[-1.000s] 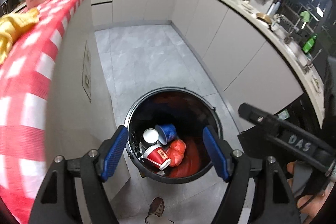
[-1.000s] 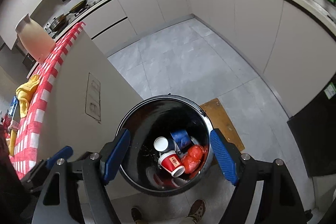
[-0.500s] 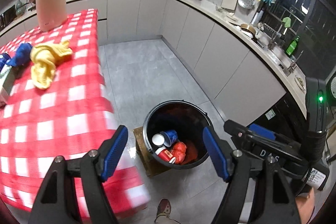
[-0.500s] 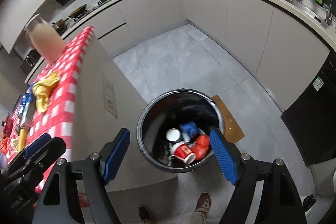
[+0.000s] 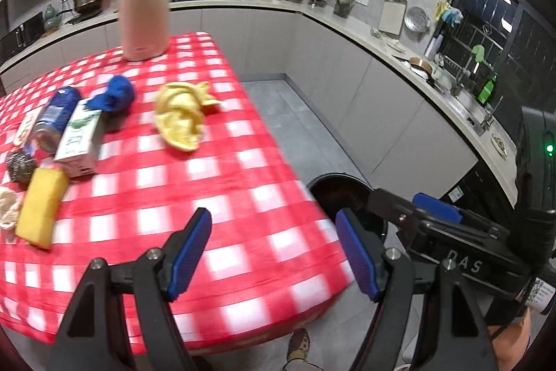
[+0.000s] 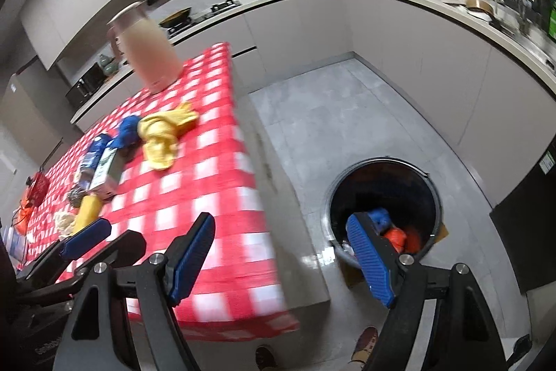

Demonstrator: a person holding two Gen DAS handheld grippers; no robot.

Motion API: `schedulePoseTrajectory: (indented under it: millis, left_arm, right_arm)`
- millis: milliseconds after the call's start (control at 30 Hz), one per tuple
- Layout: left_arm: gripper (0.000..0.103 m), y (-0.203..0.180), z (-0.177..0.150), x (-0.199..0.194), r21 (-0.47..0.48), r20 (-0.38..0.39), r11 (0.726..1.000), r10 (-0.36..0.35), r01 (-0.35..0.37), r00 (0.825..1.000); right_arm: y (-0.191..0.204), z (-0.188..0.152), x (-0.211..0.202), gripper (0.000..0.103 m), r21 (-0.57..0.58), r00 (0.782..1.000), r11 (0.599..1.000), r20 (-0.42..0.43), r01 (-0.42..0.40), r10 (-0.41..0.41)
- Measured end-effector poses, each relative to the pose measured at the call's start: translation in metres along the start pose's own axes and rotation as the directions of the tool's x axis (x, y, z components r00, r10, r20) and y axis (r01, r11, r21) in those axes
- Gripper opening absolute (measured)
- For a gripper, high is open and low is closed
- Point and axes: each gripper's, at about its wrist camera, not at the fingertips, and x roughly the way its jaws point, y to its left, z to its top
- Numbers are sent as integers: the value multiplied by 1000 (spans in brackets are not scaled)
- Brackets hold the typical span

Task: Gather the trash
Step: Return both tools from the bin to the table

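Both hand-held grippers hang with blue-padded jaws spread wide and nothing between them: the left gripper [image 5: 274, 252] above the near edge of the red-and-white checked tablecloth [image 5: 215, 176], the right gripper [image 6: 281, 252] over that cloth's corner and the grey tiled floor [image 6: 333, 113]. Beside the table stands a round black trash bin [image 6: 431, 183] holding a blue cup [image 6: 378, 218] and crumpled orange-red wrappers [image 6: 399, 237]. On the cloth lie a crumpled yellow rag [image 5: 184, 117], a blue cloth wad [image 5: 116, 96], a white-and-green carton [image 5: 81, 138], a blue can [image 5: 52, 120], a yellow sponge [image 5: 40, 207] and a steel scourer [image 5: 19, 164], with a tall beige thermos jug [image 5: 144, 6] at the far end.
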Motion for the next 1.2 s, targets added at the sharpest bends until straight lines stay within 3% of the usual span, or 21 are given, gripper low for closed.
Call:
schedulePoseTrajectory:
  millis: [433, 700, 900, 1200]
  left_arm:
    - [75, 109, -19, -35, -28, -13, 998, 54, -54, 998]
    - [75, 154, -18, -38, -98, -19, 990, 100, -102, 995]
    - [75, 179, -17, -39, -194, -6, 964, 182, -180, 983]
    - [75, 210, -21, -50, -240, -21, 928, 289, -286, 957]
  right_arm:
    - [115, -34, 11, 80, -1, 999, 999, 10, -37, 37]
    - [154, -36, 25, 80, -49, 997, 996, -27, -68, 67]
    - [173, -20, 43, 80, -134, 993, 984, -34, -118, 115]
    - [201, -14, 67, 80, -182, 974, 958, -89, -222, 209]
